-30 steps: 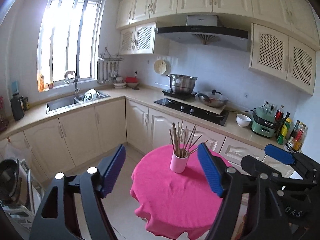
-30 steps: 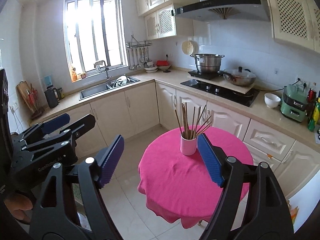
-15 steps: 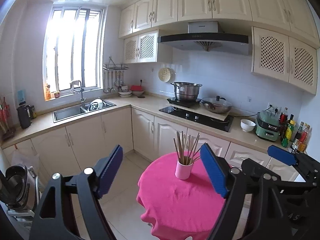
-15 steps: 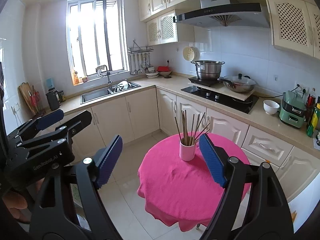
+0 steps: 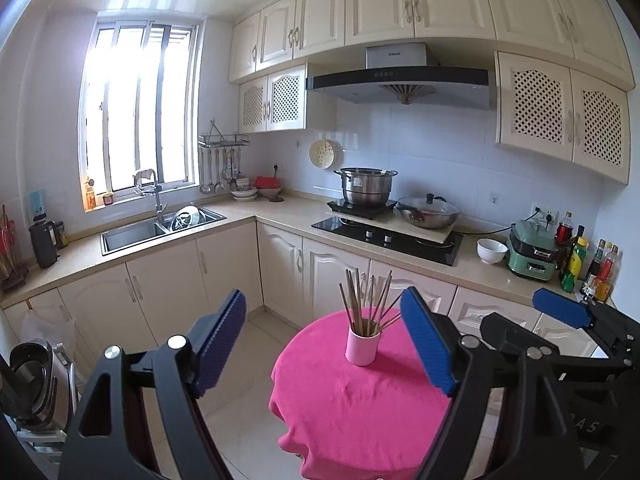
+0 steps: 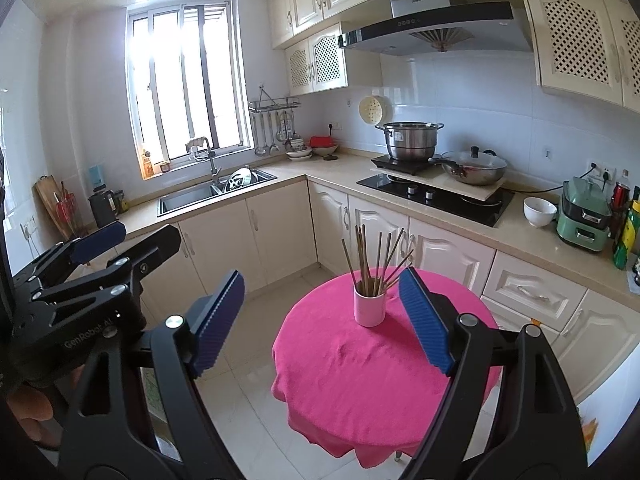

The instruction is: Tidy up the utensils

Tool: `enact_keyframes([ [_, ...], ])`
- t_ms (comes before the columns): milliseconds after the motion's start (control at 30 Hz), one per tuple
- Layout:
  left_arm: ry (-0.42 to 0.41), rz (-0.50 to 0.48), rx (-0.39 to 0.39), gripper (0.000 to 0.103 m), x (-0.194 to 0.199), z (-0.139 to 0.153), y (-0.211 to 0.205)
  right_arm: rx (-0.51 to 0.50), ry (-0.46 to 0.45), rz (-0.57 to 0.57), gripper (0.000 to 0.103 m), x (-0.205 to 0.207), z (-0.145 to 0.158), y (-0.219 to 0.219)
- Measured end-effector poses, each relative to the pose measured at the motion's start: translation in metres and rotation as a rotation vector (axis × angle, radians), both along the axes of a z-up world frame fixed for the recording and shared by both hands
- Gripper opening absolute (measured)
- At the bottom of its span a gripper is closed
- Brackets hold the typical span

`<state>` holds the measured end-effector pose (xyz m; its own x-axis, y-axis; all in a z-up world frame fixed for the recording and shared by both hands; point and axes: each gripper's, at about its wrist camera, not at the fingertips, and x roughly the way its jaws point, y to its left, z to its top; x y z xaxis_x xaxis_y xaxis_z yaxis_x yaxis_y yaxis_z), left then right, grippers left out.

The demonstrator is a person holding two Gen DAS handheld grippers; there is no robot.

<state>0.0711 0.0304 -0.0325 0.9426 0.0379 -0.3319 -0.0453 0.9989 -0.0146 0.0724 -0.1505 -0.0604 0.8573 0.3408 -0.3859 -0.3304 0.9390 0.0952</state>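
A pink cup [image 5: 362, 346] [image 6: 370, 310] holding several brown chopsticks [image 5: 366, 300] [image 6: 376, 262] stands upright on a small round table under a magenta cloth [image 5: 360, 412] [image 6: 372, 376]. My left gripper [image 5: 326, 346] is open and empty, held well back from the table. My right gripper [image 6: 322, 320] is open and empty too, also back from the table. Each gripper shows at the edge of the other's view, the right one [image 5: 568, 320] and the left one [image 6: 92, 256].
An L-shaped counter [image 5: 280, 210] runs behind the table with a sink [image 5: 160, 230], a hob with a pot [image 5: 366, 186] and a wok [image 5: 428, 212], a white bowl [image 5: 491, 250], a green cooker [image 5: 532, 252] and bottles [image 5: 592, 268]. Tiled floor [image 5: 244, 372] lies left of the table.
Both grippers have tilted upward and drawn back a little, so the table and cup sit lower in both views. Both stay open and empty.
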Motion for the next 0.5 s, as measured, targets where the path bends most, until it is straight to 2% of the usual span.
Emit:
enact_keyframes([
  [500,0.004,0.002,0.005,0.078,0.0029,-0.0016,-0.0050,0.012,0.016,0.005,0.079,0.0076,-0.0007,-0.0054],
])
